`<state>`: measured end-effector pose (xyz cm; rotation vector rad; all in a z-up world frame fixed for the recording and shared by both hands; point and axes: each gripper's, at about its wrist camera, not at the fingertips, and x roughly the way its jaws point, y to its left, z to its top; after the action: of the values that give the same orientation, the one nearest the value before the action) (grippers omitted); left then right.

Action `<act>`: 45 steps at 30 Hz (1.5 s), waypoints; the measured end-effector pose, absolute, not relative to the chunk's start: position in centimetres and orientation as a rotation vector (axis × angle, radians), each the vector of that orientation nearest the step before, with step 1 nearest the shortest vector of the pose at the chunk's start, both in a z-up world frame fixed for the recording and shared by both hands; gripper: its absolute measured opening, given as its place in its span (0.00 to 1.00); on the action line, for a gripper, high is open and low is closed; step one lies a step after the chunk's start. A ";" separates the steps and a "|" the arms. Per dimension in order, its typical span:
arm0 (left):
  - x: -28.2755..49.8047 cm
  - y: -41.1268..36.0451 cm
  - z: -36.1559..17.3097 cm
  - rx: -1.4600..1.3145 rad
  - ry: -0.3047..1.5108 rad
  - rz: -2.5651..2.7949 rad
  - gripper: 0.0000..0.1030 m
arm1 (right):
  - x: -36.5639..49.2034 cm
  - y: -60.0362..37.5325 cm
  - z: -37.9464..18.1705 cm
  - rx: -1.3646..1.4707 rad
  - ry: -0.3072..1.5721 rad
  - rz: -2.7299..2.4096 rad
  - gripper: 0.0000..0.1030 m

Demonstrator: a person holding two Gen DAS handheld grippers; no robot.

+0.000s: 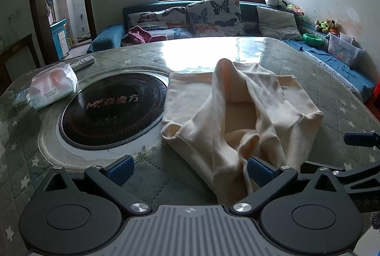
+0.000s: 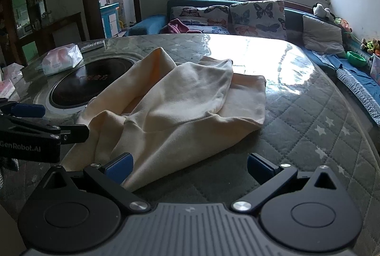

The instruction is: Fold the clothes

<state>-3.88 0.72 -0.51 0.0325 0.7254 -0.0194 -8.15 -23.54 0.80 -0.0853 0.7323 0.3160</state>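
Observation:
A cream garment lies rumpled and partly folded on the quilted table cover, one part bunched up into a peak. My left gripper is open at the garment's near edge, cloth lying by its right finger. In the right wrist view the same garment lies ahead. My right gripper is open, its left finger at the near cloth edge. The left gripper's body shows at the far left of that view.
A round black induction plate is set into the table left of the garment. A tissue pack and a remote lie beyond it. A sofa with butterfly cushions stands behind the table.

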 end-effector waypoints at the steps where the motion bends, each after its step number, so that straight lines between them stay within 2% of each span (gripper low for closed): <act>1: -3.7 0.8 -0.4 0.031 0.724 -0.018 1.00 | -8.0 -23.5 0.8 -0.086 0.732 0.317 1.00; 12: 0.1 1.3 0.9 0.053 0.675 -0.041 0.99 | -4.9 -23.5 1.8 -0.096 0.722 0.317 1.00; 22: 5.2 0.8 1.0 0.065 0.661 -0.108 0.82 | -1.8 -23.9 2.4 -0.098 0.716 0.300 1.00; 31: 9.9 -0.6 -1.2 0.102 0.730 -0.209 0.81 | 1.0 -24.1 2.6 -0.099 0.710 0.291 0.98; 33: 10.5 -0.7 -1.8 0.104 0.740 -0.225 0.70 | 1.6 -24.2 2.7 -0.101 0.708 0.290 0.95; 34: 10.6 -0.7 -2.0 0.099 0.740 -0.239 0.61 | 1.9 -24.2 2.7 -0.101 0.708 0.289 0.95; 35: 10.7 -0.7 -2.2 0.093 0.740 -0.254 0.44 | 2.3 -24.1 2.8 -0.100 0.709 0.291 0.95; 38: 10.8 -0.5 -2.6 0.079 0.736 -0.293 0.12 | 3.5 -23.9 2.9 -0.094 0.714 0.301 0.92; 40: 10.4 -0.2 -2.6 0.081 0.715 -0.300 0.05 | 4.3 -23.8 2.9 -0.090 0.718 0.310 0.91; 45: 8.7 1.5 -1.3 0.050 0.644 -0.260 0.03 | 6.1 -22.5 3.2 -0.104 0.713 0.332 0.84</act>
<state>8.73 1.53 -1.31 0.0505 0.6444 -0.2597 6.10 -22.48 3.16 -0.1042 0.7129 0.3322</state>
